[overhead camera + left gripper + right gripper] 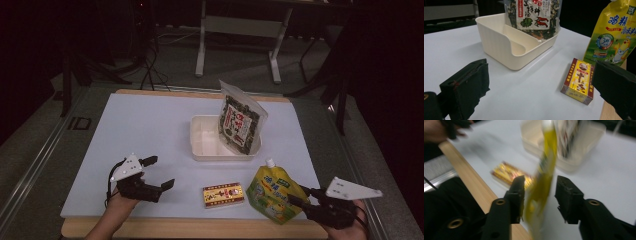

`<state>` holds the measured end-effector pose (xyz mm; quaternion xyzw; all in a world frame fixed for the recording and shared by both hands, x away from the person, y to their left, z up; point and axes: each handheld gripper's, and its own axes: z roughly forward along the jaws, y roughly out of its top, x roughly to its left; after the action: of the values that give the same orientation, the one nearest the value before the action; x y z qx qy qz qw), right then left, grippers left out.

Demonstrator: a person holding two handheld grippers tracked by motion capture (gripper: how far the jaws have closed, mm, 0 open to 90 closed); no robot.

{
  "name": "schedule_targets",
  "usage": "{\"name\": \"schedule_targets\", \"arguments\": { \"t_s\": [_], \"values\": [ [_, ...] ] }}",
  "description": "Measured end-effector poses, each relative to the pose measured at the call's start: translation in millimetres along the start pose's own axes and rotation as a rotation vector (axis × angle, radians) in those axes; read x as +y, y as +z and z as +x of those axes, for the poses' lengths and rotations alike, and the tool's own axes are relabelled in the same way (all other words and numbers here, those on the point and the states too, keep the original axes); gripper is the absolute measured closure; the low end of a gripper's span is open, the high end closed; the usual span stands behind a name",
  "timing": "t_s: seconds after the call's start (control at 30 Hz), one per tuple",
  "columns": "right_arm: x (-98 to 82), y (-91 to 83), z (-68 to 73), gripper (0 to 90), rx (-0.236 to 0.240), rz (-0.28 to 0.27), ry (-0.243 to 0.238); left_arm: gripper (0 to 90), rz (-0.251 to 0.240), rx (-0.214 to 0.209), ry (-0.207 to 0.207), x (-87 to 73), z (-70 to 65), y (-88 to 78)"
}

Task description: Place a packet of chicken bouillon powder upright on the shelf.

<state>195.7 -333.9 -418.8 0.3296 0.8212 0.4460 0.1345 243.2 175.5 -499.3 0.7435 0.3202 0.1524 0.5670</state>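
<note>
A yellow spout pouch (272, 192) stands near the table's front right edge. My right gripper (297, 195) is at its right side. In the right gripper view the blurred pouch (541, 187) sits edge-on between the jaws of that gripper (540, 192), which is open with a gap on the right. My left gripper (160, 172) hovers open at the front left, nothing in it. In the left gripper view its jaws are spread wide around (541, 92), facing a small red and yellow box (579, 81) and the pouch (614, 37).
A cream tray (200, 150) sits mid-table with a seaweed snack bag (240, 122) standing in its right part. The small box (223, 194) lies flat near the wooden front edge (200, 227). White mat lies bare at the left and back.
</note>
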Motion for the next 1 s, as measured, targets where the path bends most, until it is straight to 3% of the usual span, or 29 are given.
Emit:
{"name": "schedule_targets", "arguments": {
  "t_s": [0.1, 0.2, 0.3, 0.37, 0.63, 1.0],
  "values": [
    [-7.6, 15.4, -6.1, 64.0, 0.020, 0.017, 0.038, 1.6, -0.001, 0.001, 0.001, -0.1, 0.2, -0.7],
    [-8.6, 18.3, -5.8, 74.0, 0.017, 0.006, 0.045, 1.6, -0.004, 0.003, -0.008, -0.1, 1.4, -0.6],
    [-6.5, 16.6, -6.5, 84.5, -0.034, -0.004, 0.055, 1.6, -0.002, 0.002, -0.005, -0.1, 0.9, 0.0],
    [-6.2, 16.6, -7.1, 89.2, -0.043, -0.001, 0.064, 1.6, 0.000, 0.000, 0.000, 0.0, 0.2, 0.0],
    [4.3, 20.7, 3.8, 90.0, -0.053, -0.018, 0.045, 1.6, 0.005, 0.000, -0.006, -1.9, 1.0, 1.6],
    [44.5, 18.9, 14.9, 90.0, -0.103, -0.070, -0.002, 1.6, -0.011, -0.006, -0.016, -2.4, 1.2, 0.0]
  ]
}}
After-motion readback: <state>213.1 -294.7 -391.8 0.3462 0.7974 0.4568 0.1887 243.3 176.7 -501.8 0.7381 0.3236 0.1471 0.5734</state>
